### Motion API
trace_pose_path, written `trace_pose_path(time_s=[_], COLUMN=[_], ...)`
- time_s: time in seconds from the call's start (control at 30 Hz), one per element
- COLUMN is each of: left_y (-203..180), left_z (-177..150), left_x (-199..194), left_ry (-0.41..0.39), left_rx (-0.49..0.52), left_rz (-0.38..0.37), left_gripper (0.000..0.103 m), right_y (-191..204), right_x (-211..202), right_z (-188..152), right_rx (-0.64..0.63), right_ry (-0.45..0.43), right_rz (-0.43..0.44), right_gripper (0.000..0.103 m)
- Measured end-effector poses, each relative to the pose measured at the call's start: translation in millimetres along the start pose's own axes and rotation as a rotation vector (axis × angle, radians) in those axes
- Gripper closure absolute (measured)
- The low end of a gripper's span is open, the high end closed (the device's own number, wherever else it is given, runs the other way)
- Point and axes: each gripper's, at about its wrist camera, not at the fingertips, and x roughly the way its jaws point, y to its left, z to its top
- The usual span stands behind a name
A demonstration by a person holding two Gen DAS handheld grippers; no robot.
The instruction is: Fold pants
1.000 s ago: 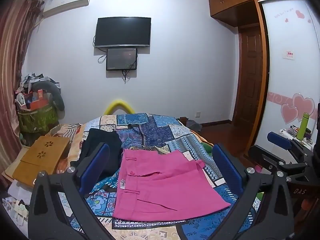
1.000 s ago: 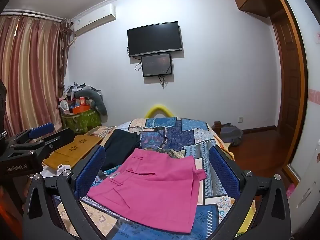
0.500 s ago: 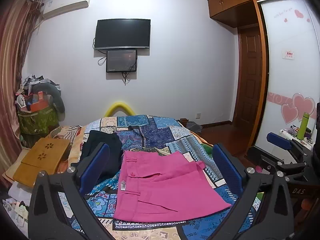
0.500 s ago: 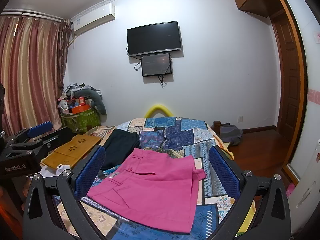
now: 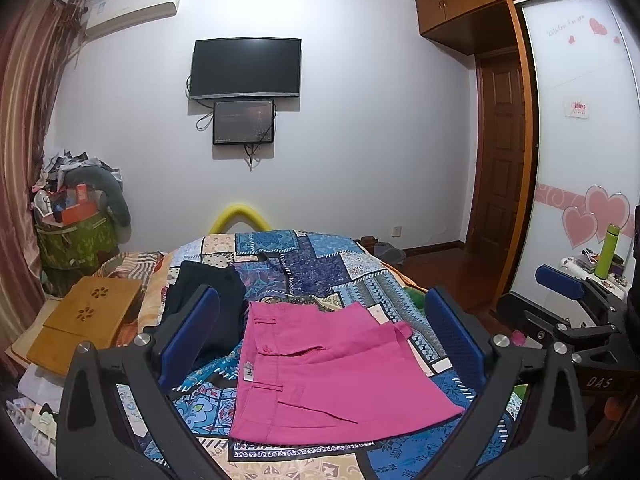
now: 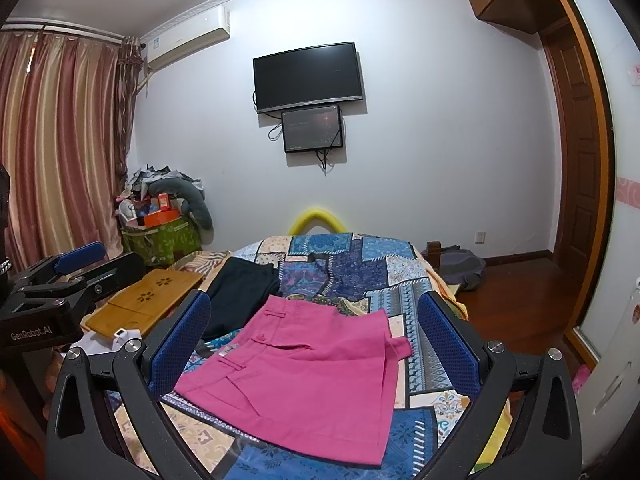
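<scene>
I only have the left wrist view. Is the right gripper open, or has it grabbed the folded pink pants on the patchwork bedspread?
Observer: The right gripper is open. Its blue pads are wide apart with nothing between them, and the folded pink pants lie untouched beyond.
Operator: Where does my left gripper sit from that side?
Observer: The left gripper hangs off to the left of the pants, by the slatted wooden lap tray. Its body reads GenRobot.AI.
</scene>
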Motion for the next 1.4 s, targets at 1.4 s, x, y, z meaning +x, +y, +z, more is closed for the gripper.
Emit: trace_pose_path(time_s=[1.4], left_y=[-0.3], left_z=[-1.2], left_x=[-0.7], left_ry=[0.001], left_rx=[0.011], left_rz=[-0.004], left_gripper=[0.000], right_y=[-0.6], right_x=[-1.4], right_z=[-1.0], right_rx=[-0.006], right_ry=[0.005], right_rz=[-0.001], right_gripper=[0.000])
